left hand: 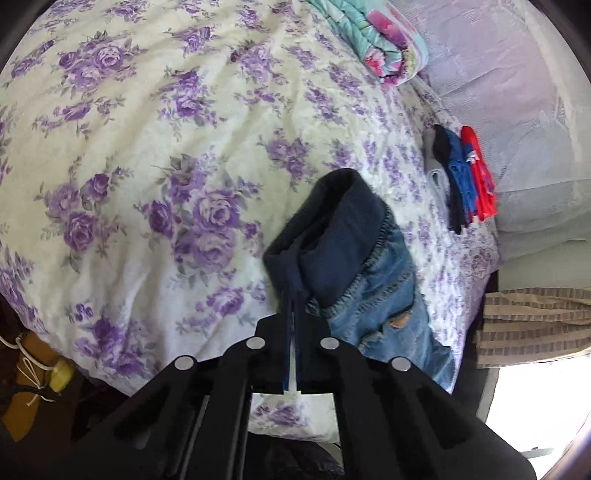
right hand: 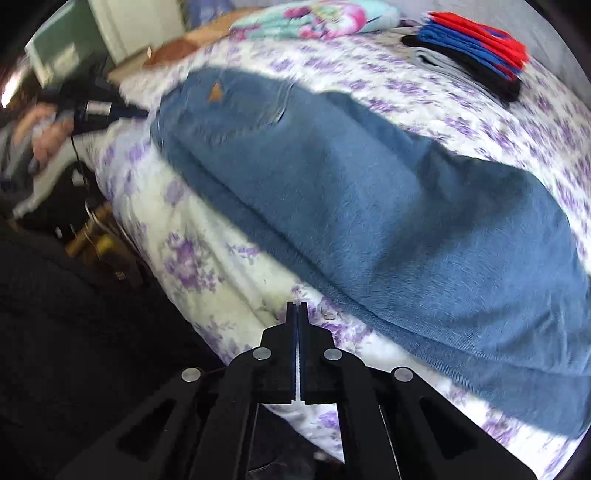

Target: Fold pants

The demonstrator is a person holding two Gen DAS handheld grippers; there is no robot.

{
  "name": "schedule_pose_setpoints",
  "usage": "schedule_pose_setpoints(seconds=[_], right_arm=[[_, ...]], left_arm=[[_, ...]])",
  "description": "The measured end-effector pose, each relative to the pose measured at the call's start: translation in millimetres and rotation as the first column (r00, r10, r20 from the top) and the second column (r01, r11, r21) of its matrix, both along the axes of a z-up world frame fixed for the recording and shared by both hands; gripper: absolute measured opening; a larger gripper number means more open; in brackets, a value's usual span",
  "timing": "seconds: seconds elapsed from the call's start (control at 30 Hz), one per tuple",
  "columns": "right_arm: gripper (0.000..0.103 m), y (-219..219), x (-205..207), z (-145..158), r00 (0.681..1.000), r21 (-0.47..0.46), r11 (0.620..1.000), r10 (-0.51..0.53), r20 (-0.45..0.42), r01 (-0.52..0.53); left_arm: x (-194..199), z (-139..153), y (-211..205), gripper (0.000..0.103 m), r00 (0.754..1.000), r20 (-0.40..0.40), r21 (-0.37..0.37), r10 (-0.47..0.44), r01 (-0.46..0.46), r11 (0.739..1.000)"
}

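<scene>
Left wrist view: the left gripper point(left hand: 294, 291) has its two fingers pressed together on the dark navy waistband point(left hand: 332, 236) of the pants point(left hand: 384, 295), lifting that band up off the bedspread point(left hand: 147, 147). The denim below it shows stitching and a small tan patch. The pants sit near the bed's right edge. Further along that edge lies a small stack of folded clothes point(left hand: 465, 177) in grey, black, blue and red, apart from the pants. At the far end of the bed rests a folded floral blanket point(left hand: 384, 48) in teal and pink, beside pale pillows point(left hand: 517, 92). A striped brown cloth point(left hand: 535, 325) hangs off the bed's right side.

Right wrist view: the right gripper point(right hand: 297, 310) has its fingers closed flat against each other with nothing between them, hovering over bare bedspread point(right hand: 207, 229) just beside the pants' near edge. Here the pants point(right hand: 388, 206) appear spread long across the bed, legs toward the right, which the other view hides. The folded stack point(right hand: 476, 44) sits at the far right corner and the floral blanket point(right hand: 314, 18) at the far edge. At the left edge, blurred, a person's hand point(right hand: 48, 133) holds the other gripper at the waist end.
</scene>
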State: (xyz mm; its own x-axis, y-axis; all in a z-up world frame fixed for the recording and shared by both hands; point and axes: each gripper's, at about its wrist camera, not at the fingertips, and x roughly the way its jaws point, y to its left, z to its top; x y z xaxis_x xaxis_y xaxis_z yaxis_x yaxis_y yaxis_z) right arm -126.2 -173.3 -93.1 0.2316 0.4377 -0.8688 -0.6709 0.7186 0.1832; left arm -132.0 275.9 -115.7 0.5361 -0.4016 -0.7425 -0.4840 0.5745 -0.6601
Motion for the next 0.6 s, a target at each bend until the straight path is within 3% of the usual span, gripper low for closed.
schedule_pose_setpoints(seconds=[0.03,0.1,0.17,0.23,0.27,0.37,0.4,0.5,0.53,0.6], right_arm=[[0.001,-12,2,7,0.999,0.045,0.998,-0.046,0.001,0.046],[0.001,-44,8,17,0.988,0.088,0.984,-0.156,0.01,0.155],[0.001,-85,16,24,0.956,0.118,0.951,-0.291,0.026,0.286],[0.004,-135,27,27,0.89,0.169,0.879,-0.455,0.02,0.446],[0.005,-166,31,29,0.834,0.199,0.819,-0.552,0.015,0.538],[0.009,-242,41,18,0.674,0.246,0.641,-0.734,-0.079,0.727],[0.01,-261,40,14,0.635,0.262,0.594,-0.765,-0.108,0.76],[0.016,-295,45,2,0.589,0.279,0.538,-0.794,-0.149,0.795],[0.024,-303,47,-2,0.58,0.295,0.52,-0.797,-0.168,0.801],[0.034,-314,52,-10,0.564,0.341,0.478,-0.794,-0.225,0.809]], left_arm=[[-5,11,-2,0.003,0.999,0.033,0.025,0.005,-0.006,1.0],[-6,32,-16,0.018,0.996,0.077,0.108,-0.035,0.026,0.994],[2,50,-41,0.039,0.991,0.101,0.201,-0.086,0.064,0.977],[14,63,-78,0.058,0.983,0.125,0.307,-0.137,0.092,0.947],[23,66,-100,0.065,0.979,0.127,0.366,-0.16,0.104,0.925],[53,58,-166,0.074,0.964,0.078,0.449,-0.253,0.193,0.873],[65,51,-189,0.074,0.953,0.057,0.459,-0.299,0.241,0.855],[88,31,-236,0.074,0.929,-0.026,0.502,-0.369,0.332,0.799],[92,27,-247,0.074,0.924,-0.055,0.508,-0.379,0.353,0.786],[96,26,-259,0.074,0.922,-0.078,0.511,-0.38,0.365,0.779]])
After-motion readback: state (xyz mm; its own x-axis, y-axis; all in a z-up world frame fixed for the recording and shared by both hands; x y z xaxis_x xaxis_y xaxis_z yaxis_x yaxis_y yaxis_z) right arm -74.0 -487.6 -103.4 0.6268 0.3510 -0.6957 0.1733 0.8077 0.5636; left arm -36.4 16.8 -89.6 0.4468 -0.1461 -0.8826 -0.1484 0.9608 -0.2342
